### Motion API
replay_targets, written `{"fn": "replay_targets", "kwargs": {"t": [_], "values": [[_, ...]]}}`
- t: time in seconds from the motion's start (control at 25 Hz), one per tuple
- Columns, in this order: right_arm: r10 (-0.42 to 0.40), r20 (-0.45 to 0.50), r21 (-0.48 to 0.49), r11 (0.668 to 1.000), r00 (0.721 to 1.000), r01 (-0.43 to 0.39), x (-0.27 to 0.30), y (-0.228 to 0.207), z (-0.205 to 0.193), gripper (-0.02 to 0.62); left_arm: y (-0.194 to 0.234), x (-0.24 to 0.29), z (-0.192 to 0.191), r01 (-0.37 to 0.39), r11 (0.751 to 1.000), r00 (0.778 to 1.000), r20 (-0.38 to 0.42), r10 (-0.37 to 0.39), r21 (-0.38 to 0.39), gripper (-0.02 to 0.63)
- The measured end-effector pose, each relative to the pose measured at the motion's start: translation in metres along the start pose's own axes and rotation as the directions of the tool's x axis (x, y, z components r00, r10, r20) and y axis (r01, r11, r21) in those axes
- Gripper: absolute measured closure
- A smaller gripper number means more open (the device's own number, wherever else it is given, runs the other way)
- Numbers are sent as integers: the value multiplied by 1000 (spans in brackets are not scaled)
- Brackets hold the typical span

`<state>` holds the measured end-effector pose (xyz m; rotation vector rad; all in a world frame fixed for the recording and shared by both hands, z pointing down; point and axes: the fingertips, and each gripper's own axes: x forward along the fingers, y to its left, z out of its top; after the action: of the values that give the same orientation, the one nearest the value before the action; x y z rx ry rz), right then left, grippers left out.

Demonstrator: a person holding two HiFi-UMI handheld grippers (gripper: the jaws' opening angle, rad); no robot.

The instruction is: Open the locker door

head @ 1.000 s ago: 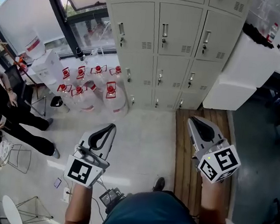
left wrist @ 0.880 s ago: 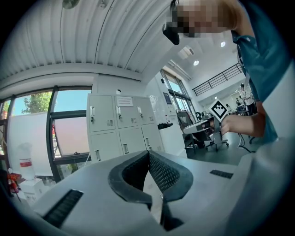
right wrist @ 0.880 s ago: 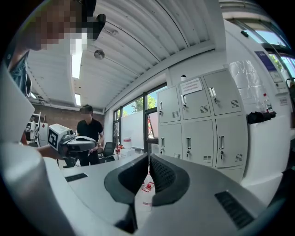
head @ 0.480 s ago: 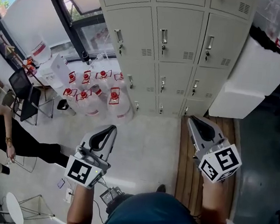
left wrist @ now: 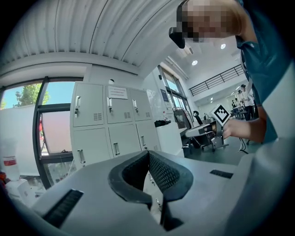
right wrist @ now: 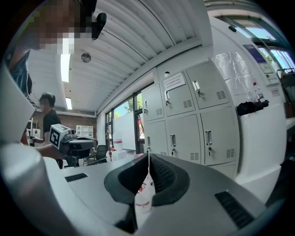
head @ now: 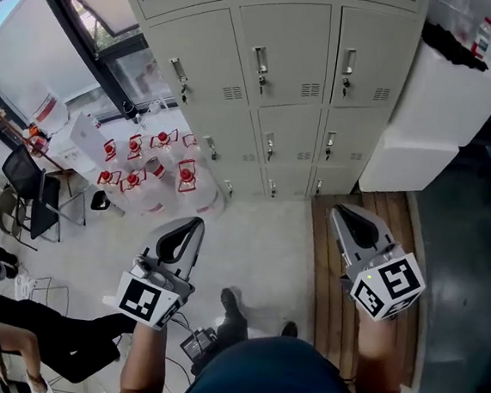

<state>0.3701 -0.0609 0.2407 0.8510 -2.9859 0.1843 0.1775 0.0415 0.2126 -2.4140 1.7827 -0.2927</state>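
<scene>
Pale floor (head: 268, 232), wooden strip (head: 317, 286) at right — window (head: 28, 36) and water jugs (head: 157, 167) at left.

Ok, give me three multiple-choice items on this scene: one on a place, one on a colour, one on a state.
1. Where do the water jugs stand? A on the floor beside the lockers; B atop them; C on a shelf.
2. The jugs' caps are: A blue; B green; C red.
3. The right gripper is: A open; B shut and empty; C shut on a jug.
Key: A, jugs sit on the floor by the lockers' left end; C, red caps show; B, its jaws meet with nothing between.
</scene>
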Motion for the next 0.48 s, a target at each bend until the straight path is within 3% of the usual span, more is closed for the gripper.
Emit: {"fn": "replay_targets", "kwargs": {"t": [0.48], "values": [[-214, -29, -13, 977, 976, 213, 68, -1, 14, 557, 107, 68, -12, 188, 982, 979, 86, -186, -23, 589]]}}
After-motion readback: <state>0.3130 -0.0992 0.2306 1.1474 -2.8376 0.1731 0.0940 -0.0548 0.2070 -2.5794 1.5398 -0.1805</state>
